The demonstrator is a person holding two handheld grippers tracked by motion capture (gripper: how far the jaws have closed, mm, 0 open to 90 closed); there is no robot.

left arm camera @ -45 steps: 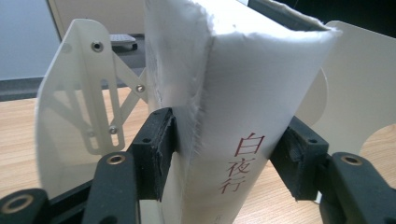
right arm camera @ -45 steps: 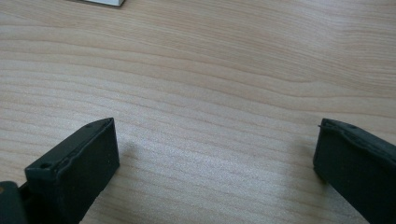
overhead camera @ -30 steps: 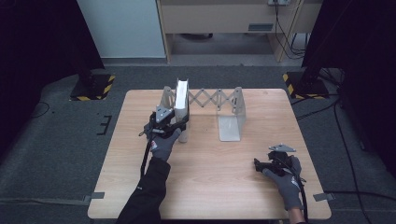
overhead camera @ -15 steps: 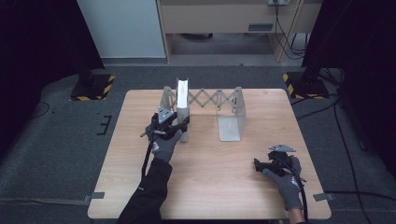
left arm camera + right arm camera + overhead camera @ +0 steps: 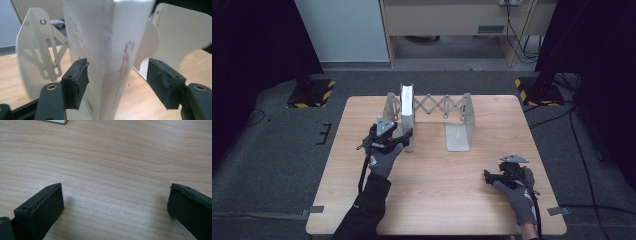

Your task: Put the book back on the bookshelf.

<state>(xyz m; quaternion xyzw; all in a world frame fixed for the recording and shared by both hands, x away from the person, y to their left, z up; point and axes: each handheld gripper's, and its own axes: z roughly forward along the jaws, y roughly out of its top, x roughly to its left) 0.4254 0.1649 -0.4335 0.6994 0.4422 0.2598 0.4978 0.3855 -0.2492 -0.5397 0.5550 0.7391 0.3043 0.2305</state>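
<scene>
A white book stands upright at the left end of a pale metal accordion-style rack at the back of the wooden table. My left gripper is at the book's lower front edge. In the left gripper view its open jaws straddle the book; the left jaw is close to the cover and the right one stands clear of it. A rack panel rises behind. My right gripper lies low near the table's front right, open over bare wood.
The rack's right end panel and flat foot plate stand at the middle back of the table. Black-and-yellow weighted stand bases sit on the floor past both back corners. A cabinet stands beyond the table.
My left gripper has drawn slightly back toward the person while the book stays upright in the rack. The right gripper has not moved.
</scene>
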